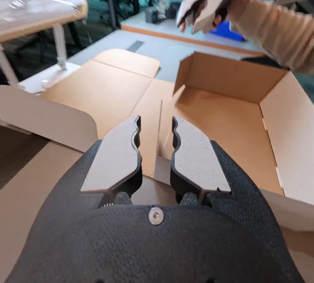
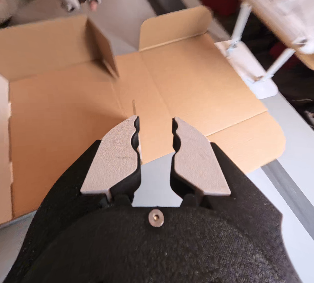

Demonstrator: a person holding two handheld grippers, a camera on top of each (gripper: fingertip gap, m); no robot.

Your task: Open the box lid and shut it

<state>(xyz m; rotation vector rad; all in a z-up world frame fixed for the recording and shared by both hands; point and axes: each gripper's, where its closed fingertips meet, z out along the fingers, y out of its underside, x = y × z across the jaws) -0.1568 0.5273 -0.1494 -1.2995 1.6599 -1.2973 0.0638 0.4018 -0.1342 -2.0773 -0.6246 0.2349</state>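
Open box (image 1: 220,121) beneath both parted tongs (image 1: 156,120)

Plain tan corrugated cardboard box (image 1: 212,113), unprinted; pale grey flat surface (image 2: 169,181); black textured gripper (image 1: 156,121) body, grey fingers (image 1: 117,152).

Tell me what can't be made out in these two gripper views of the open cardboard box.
- Left wrist view: the left gripper hides the cardboard box's near corner; a sleeve covers its far right corner.
- Left wrist view: the right gripper is motion-blurred, so its finger gap is unclear.
- Right wrist view: the picture's left edge cuts off the box; the lid's near edge sits behind the fingers.
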